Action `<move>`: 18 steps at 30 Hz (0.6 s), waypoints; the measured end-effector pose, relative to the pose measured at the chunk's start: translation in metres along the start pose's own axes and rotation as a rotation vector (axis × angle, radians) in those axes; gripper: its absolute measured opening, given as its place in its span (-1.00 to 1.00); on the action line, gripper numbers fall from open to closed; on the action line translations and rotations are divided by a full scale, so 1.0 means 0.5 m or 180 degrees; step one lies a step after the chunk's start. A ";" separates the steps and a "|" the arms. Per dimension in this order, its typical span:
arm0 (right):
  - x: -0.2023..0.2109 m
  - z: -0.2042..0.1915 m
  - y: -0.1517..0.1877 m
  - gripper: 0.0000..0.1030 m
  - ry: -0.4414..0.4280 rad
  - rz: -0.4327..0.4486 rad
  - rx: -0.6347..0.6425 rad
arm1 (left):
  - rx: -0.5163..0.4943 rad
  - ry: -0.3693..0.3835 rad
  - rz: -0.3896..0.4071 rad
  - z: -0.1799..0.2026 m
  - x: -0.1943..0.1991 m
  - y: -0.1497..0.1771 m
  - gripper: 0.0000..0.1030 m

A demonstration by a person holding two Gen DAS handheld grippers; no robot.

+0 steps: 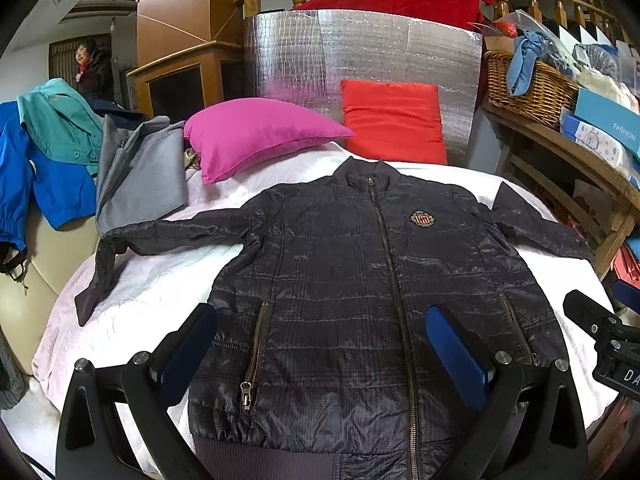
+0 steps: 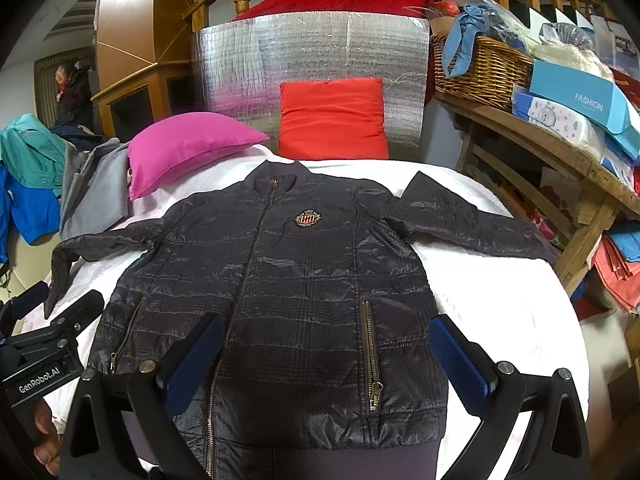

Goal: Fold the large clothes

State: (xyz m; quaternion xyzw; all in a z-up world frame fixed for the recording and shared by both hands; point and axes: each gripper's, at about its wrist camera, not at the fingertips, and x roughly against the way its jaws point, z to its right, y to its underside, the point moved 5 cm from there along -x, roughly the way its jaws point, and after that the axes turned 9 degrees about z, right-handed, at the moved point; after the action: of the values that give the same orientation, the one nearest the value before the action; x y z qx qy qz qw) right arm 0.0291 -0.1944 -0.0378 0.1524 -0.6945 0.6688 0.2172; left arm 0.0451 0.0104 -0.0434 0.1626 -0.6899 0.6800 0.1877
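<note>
Two spread-fingered grippers, left gripper and right gripper, hover empty above the flat, zipped dark quilted jacket, seemingly poised for a first fold.

Pillows behind jacket; sides free

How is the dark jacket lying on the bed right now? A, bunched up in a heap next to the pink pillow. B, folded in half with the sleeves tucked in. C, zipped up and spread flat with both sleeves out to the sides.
C: the jacket lies front up on the bed, zipper closed to the collar, a sleeve stretched out on each side.
</note>
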 end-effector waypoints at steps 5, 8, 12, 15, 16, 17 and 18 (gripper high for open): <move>-0.002 0.003 0.003 1.00 -0.0012 -0.0003 -0.0013 | -0.0003 0.0003 -0.0005 -0.001 -0.002 0.000 1.00; -0.004 0.005 0.002 1.00 -0.0017 -0.0005 -0.0013 | -0.0002 0.0007 -0.0009 -0.001 -0.002 0.001 1.00; -0.005 0.004 0.004 1.00 -0.0015 -0.0011 -0.0022 | 0.0004 0.0012 -0.0023 -0.001 -0.004 0.003 1.00; -0.006 0.003 0.006 1.00 -0.0011 -0.0018 -0.0018 | 0.0006 0.0019 -0.0034 -0.001 -0.007 0.004 1.00; -0.006 0.003 0.007 1.00 -0.0014 -0.0019 -0.0018 | 0.0004 0.0019 -0.0033 -0.001 -0.008 0.004 1.00; -0.007 0.002 0.006 1.00 -0.0015 -0.0020 -0.0015 | 0.0006 0.0019 -0.0033 -0.001 -0.008 0.005 1.00; -0.006 0.003 0.007 1.00 -0.0014 -0.0017 -0.0013 | 0.0011 0.0020 -0.0034 -0.001 -0.008 0.005 1.00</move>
State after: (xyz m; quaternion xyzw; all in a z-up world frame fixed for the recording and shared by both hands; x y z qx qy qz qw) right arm 0.0300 -0.1959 -0.0423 0.1553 -0.6959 0.6665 0.2177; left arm 0.0476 0.0106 -0.0477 0.1645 -0.6872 0.6807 0.1932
